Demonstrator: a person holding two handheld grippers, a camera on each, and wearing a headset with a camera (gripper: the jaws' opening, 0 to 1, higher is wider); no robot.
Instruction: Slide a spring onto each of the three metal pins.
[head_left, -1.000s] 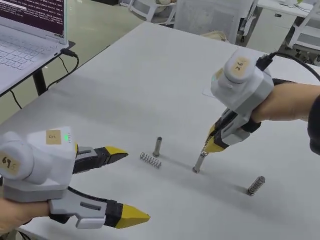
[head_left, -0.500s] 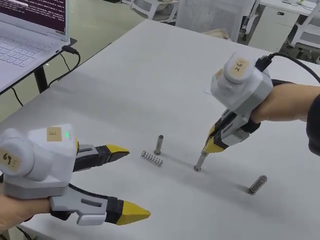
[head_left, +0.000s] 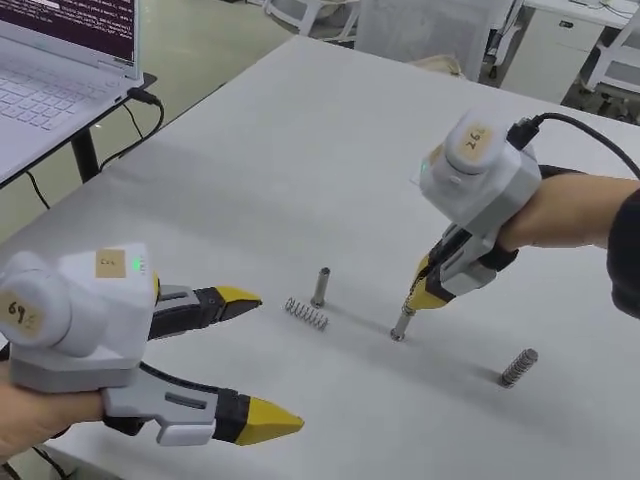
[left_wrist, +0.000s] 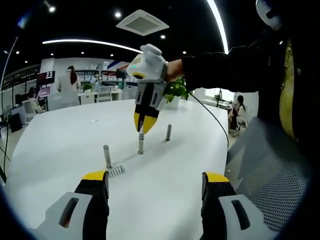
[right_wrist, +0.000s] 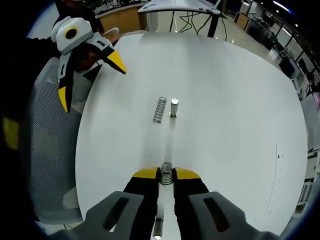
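Three metal pins stand on the white table (head_left: 300, 160). My right gripper (head_left: 424, 296) (right_wrist: 166, 174) is shut on a spring (right_wrist: 166, 173) (left_wrist: 140, 131) at the top of the middle pin (head_left: 400, 326) (left_wrist: 141, 145). The left pin (head_left: 321, 287) (right_wrist: 174, 107) (left_wrist: 107, 156) is bare. A loose spring (head_left: 306, 313) (right_wrist: 159, 109) (left_wrist: 116, 170) lies flat just beside it. The right pin (head_left: 518, 367) (left_wrist: 168, 132) wears a spring. My left gripper (head_left: 258, 360) (left_wrist: 155, 177) hovers open near the table's front edge, left of the pins, holding nothing.
An open laptop (head_left: 60, 60) sits on a side stand at the far left, with cables hanging from it. Office chairs and desks stand beyond the table's far end. In the left gripper view, a few people are in the background.
The head camera has shifted slightly. The right gripper stays shut on the spring at the middle pin's top, and the left gripper stays open in place.
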